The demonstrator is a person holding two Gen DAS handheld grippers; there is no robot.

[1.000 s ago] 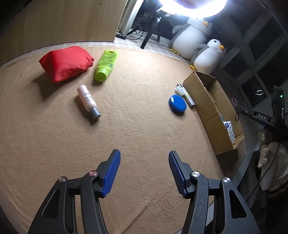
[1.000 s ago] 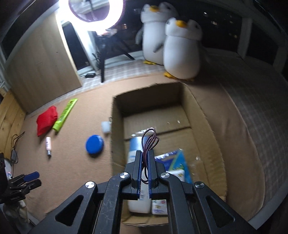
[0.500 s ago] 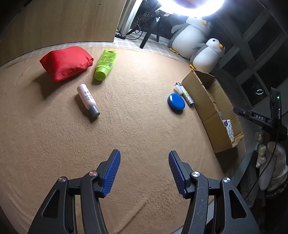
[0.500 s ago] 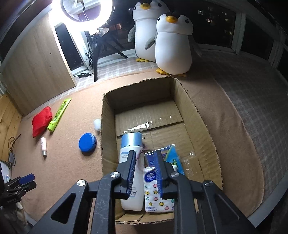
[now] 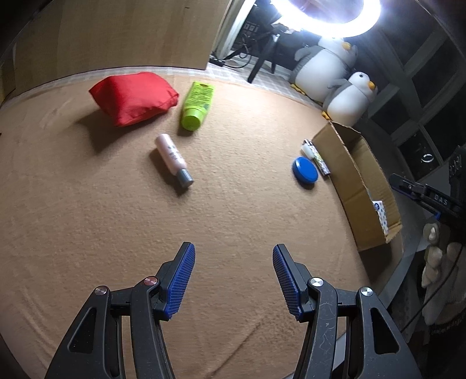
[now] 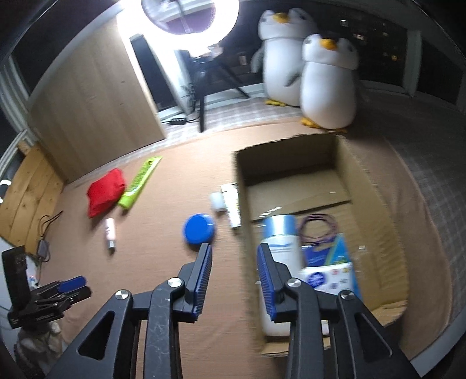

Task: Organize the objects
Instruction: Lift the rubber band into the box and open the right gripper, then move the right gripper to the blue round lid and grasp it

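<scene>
Left wrist view
Left gripper: jaws spread wide, nothing between them, held above bare tan carpet.
Red pouch: far left on the carpet, just beside the green tube, which lies with its cap toward the camera.
Pink bottle: lying flat, grey cap toward the camera, apart from the pouch and tube.
Blue round lid: near the box's outer wall — a small white patterned tube lies between them, along the wall.
Cardboard box: open, at the right edge; contents mostly hidden from here.
Right gripper: seen edge-on at far right, gloved hand below it.

Right wrist view (motion blur)
Right gripper: released, jaws apart and empty, hovering over the box's near left corner.
Box wall: inside lie a white bottle with blue cap, a purple wire coil on the floor beside the cap, a blue packet and a tissue pack.
Outside the box: blue lid, white tube, pink bottle, red pouch, green tube.
Background: two penguin plushes — ring light behind.
Left gripper: lower left, low over the carpet.
</scene>
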